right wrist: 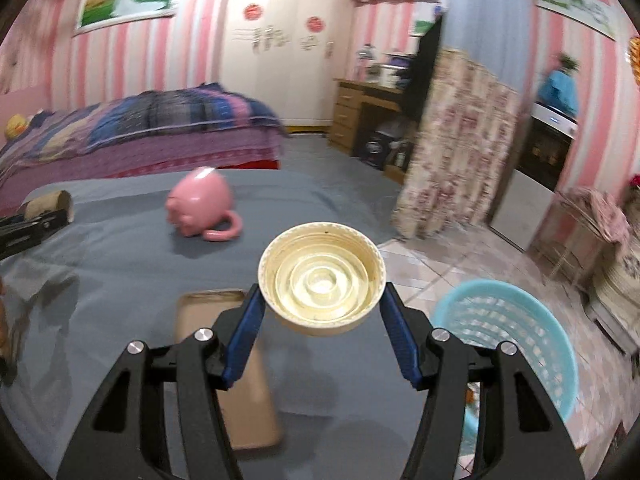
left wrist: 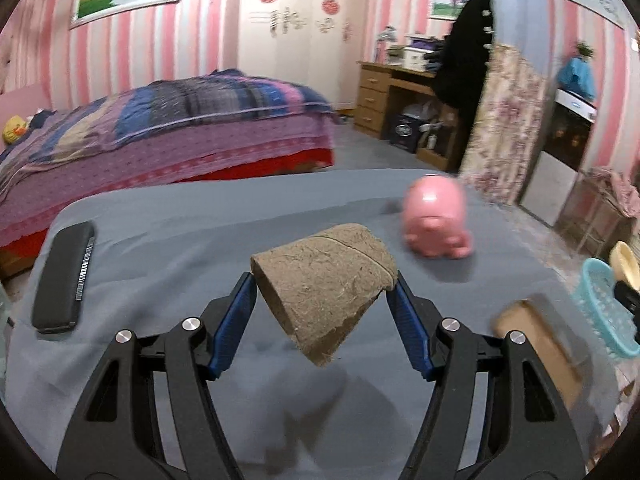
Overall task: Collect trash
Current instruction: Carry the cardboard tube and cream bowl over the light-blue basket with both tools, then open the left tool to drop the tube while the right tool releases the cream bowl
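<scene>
While carried above the grey-covered tabletop (right wrist: 120, 264), two pieces of trash noted, one per gripper. In the right gripper (right wrist: 322, 300): cream plastic lid (right wrist: 322, 276), round, shallow, concentric ridges inside, hollow side facing the camera, jaws closed on its rim at opposite sides. Pale blue basket (right wrist: 516, 344), perforated plastic, mouth upward, standing on the tiled floor just off the tabletop's edge, lower right of the lid and near it. Deciding relation: basket to the right of both grippers, right hand judged clearly the nearer.

In the left gripper (left wrist: 322, 292): fibre pot (left wrist: 324, 288), brown, coarse pressed fibre, tapered, lying on its side across the jaws, gripped at both ends, lifted clear of the cloth. Same basket seen at the far right edge of that view, well apart from the pot.

Left on the tabletop: pink pig-shaped mug (right wrist: 200, 204), glossy ceramic, tipped over; flat tan rectangular item (right wrist: 232, 364), material unclear; black rectangular case (left wrist: 64, 276) at far left. Blurred throughout.
</scene>
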Demonstrator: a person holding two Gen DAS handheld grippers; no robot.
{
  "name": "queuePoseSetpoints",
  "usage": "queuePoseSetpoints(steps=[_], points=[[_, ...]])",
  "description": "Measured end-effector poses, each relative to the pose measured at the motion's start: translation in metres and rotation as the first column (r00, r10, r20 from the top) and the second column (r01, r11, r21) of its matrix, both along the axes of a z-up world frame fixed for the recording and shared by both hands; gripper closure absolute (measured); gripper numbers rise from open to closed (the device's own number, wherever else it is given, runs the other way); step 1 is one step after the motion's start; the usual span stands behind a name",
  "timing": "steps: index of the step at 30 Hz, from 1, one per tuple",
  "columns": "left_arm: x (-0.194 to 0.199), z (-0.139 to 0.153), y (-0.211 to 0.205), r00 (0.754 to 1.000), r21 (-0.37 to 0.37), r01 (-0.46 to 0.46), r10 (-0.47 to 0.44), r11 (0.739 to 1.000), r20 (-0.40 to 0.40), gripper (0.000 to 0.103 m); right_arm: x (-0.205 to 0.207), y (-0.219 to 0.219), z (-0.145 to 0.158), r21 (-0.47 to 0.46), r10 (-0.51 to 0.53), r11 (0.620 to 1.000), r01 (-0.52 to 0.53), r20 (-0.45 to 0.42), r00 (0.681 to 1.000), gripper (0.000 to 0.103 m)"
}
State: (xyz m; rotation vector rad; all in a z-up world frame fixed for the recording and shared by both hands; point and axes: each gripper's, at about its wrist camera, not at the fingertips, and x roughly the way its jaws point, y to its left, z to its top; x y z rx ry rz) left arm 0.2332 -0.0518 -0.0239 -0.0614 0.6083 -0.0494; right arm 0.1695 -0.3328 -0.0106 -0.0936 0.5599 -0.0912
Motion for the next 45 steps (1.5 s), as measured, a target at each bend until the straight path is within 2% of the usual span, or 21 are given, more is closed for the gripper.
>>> queuePoseSetpoints(steps=[6,13,17,22,26,37,45], points=[[-0.01,0.008,-0.075,0.994,0.031,0.11,-0.111,0.993,0.013,0.037,-0.007,-0.063,0.002,0.052,-0.086,0.995,0.085,0.017,0.996,0.044],[-0.011,0.017,-0.149,0.974,0.023,0.225,-0.226,0.974,0.025,0.037,-0.016,-0.12,-0.001,0.07,-0.188,0.98,0.186,0.021,0.982,0.044],[-0.013,0.021,-0.193,0.956,0.035,0.289,-0.29,0.957,0.041,0.037,-0.022,-0.159,-0.005,0.075,-0.272,0.96,0.27,0.017,0.962,0.044],[-0.011,0.017,-0.242,0.936,0.036,0.35,-0.351,0.936,0.042,0.037,-0.027,-0.194,-0.01,0.037,-0.35,0.936,0.349,0.013,0.937,0.044],[-0.013,0.016,-0.28,0.912,0.033,0.408,-0.409,0.912,0.04,0.037,-0.033,-0.227,-0.014,0.065,-0.411,0.91,0.41,0.002,0.911,0.044],[-0.022,-0.002,-0.365,0.84,0.086,0.539,-0.542,0.838,0.025,0.037,-0.048,-0.275,-0.025,0.124,-0.486,0.867,0.483,-0.01,0.874,0.044],[-0.01,-0.021,-0.404,0.807,0.07,0.59,-0.59,0.804,-0.025,0.037,-0.05,-0.29,-0.03,0.167,-0.512,0.844,0.509,-0.028,0.858,0.044]])
